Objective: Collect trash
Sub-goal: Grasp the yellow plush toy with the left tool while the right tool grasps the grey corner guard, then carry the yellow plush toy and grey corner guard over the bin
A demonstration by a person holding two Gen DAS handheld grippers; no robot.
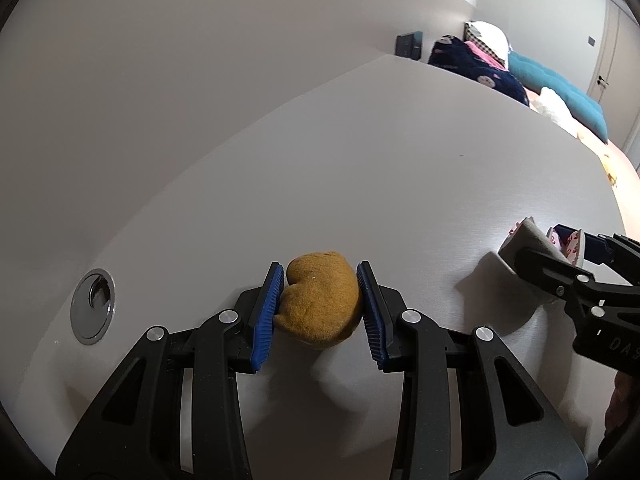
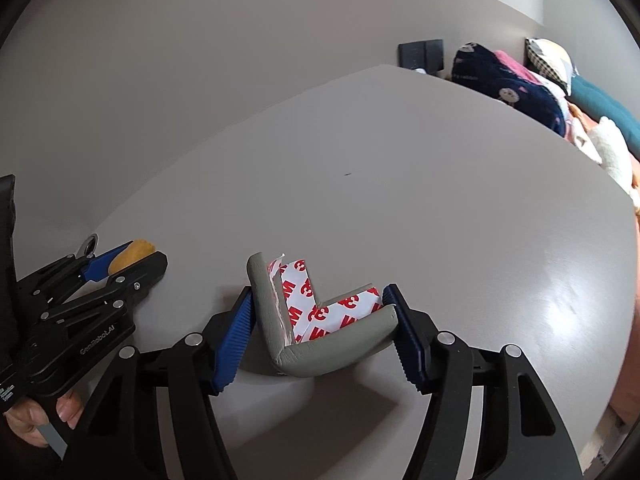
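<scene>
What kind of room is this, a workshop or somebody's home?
Most likely a bedroom at home. A light desk with a round cable hole stands against the wall, and just past it lies a bed with a teal quilt, a pillow and a heap of patterned clothes.

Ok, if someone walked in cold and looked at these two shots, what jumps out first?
Probably the mustard-yellow lump pinched in the left gripper over the pale table. Next, the grey L-shaped corner guard with red-lettered backing, between the right gripper pads. Colourful bedding sits beyond the table's far edge.
</scene>
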